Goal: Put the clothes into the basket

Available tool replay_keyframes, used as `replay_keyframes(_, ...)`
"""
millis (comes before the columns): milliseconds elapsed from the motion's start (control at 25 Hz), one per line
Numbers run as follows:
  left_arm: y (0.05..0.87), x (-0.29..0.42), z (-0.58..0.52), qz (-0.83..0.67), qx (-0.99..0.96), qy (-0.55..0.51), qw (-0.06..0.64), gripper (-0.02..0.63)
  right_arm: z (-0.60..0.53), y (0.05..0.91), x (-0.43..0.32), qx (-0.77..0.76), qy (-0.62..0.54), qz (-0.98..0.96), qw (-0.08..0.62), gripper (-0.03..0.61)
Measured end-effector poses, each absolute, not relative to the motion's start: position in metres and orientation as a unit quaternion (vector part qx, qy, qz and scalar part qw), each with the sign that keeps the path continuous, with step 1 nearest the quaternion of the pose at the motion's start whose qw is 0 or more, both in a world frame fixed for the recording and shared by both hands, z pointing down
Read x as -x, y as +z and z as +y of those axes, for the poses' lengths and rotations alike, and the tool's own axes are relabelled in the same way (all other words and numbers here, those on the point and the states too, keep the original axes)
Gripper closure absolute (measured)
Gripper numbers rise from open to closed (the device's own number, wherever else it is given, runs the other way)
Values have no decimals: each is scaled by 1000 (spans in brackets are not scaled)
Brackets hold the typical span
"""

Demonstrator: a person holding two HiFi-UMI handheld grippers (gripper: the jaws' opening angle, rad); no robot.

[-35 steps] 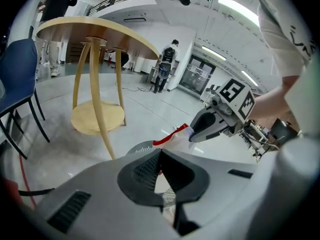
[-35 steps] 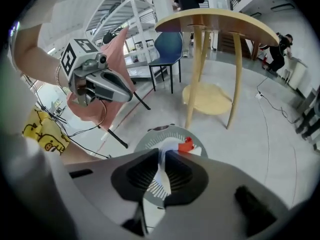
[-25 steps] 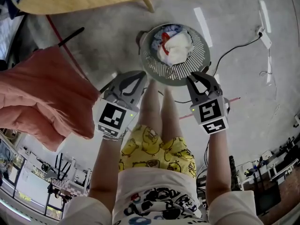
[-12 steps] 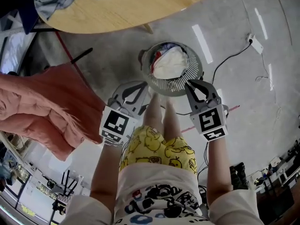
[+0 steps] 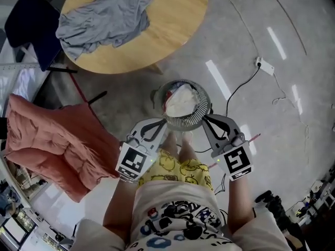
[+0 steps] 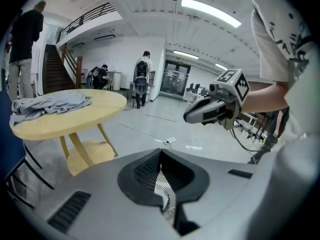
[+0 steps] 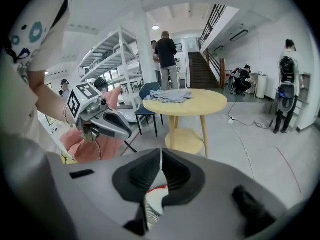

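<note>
1. Both grippers, head view: the left gripper [image 5: 161, 128] and right gripper [image 5: 208, 120] are each clamped onto opposite sides of the basket [image 5: 184, 124] rim. It hangs between them in front of the person and looks lifted off the floor. I'd say it's a two-sided hold so it doesn't tip. A bundle of white cloth [image 5: 179, 99] sits inside. A grey shirt [image 5: 102, 20] lies crumpled on the round table [image 5: 175, 20], not in yet, so my guess is the basket's headed there. There's a pink blanket [image 5: 52, 140] off to the left.
2. Left gripper view: the jaws are pinched tight on a sliver of the slatted basket wall. The table and shirt are ahead to the left.
3. Right gripper view: the jaws are squeezed onto the slatted rim too, with a bit of red fabric [image 7: 158, 188] peeking out below.
</note>
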State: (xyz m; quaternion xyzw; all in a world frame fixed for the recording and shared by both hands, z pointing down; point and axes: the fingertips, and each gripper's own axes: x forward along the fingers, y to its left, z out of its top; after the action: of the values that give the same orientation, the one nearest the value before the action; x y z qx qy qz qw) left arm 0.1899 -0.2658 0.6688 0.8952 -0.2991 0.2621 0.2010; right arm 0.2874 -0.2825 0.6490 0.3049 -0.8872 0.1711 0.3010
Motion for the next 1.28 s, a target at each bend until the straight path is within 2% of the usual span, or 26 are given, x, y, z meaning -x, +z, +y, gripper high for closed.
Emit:
replay_keyframes(440, 558, -197, -271, -308, -912, 224, 152, 598, -298, 529, -280, -283, 80, -924, 246, 548)
replay_keyframes(640, 511, -193, -279, -328, -920, 190, 100, 598, -305, 476, -278, -275, 19, -929, 247, 548)
replay_keyframes(800, 485, -188, -281, -331, -923, 180, 74, 598, -306, 435, -278, -281, -6, -934, 222, 548)
replay_keyframes(1280, 408, -169, -290, -362, -924, 114, 54, 598, -302, 344, -287, -329, -67, -929, 158, 548)
